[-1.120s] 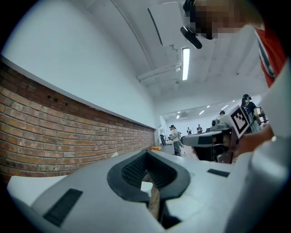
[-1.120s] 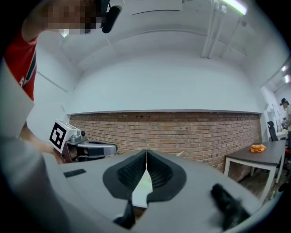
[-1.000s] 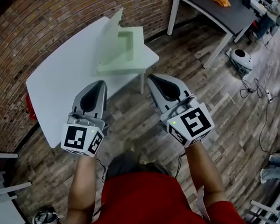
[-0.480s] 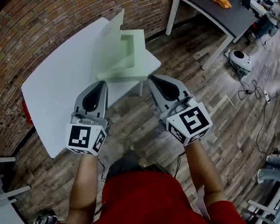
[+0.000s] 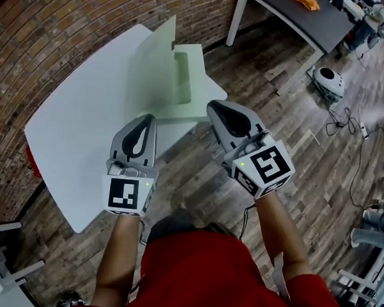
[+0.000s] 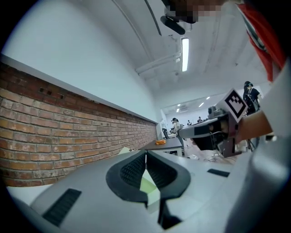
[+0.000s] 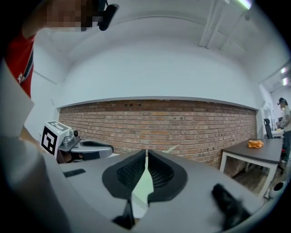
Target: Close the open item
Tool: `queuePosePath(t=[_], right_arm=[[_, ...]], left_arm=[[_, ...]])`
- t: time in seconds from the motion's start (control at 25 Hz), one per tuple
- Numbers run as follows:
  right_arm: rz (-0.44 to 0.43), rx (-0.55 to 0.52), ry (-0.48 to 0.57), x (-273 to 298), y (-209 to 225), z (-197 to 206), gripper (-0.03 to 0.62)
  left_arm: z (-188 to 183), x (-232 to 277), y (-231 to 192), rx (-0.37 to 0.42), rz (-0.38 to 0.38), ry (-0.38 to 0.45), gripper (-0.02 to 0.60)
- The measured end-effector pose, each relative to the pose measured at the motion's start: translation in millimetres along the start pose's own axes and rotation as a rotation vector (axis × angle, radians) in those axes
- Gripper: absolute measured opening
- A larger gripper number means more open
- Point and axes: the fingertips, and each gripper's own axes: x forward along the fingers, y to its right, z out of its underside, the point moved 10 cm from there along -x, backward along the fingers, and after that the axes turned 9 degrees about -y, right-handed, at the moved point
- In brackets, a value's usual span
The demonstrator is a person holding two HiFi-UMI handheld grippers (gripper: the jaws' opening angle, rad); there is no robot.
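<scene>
A pale green box (image 5: 185, 82) stands at the near corner of the white table (image 5: 81, 126), its lid (image 5: 153, 62) raised upright on the left side. My left gripper (image 5: 146, 119) is shut and empty over the table's edge, just short of the box. A little right of the box my right gripper (image 5: 213, 104) hovers over the floor, shut with nothing in it. In the left gripper view the shut gripper (image 6: 145, 154) points at the green box (image 6: 148, 184). The right gripper view shows the closed gripper (image 7: 146, 152) with the box (image 7: 144, 186) behind it.
A brick wall (image 5: 77, 19) runs behind the white table. A dark table (image 5: 291, 18) with an orange thing (image 5: 302, 0) on it stands at the upper right. A white round device (image 5: 331, 78) and cables (image 5: 348, 120) lie on the wooden floor.
Both grippers have moved forward toward the table corner and the box, which now lies closer to them. Their jaws stayed shut.
</scene>
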Motion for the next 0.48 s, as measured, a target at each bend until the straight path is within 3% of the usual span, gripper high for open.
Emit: queuePosePath(t=[0.4, 0.48], right_arm=[[0.046, 0.034, -0.037, 36, 8, -4, 0.035], [0.057, 0.037, -0.04, 40, 10, -4, 0.037]], left_arm=[[6, 24, -21, 0.061, 0.06, -0.009, 0.02], [7, 29, -23, 0.083, 0.078, -0.005, 0.109]])
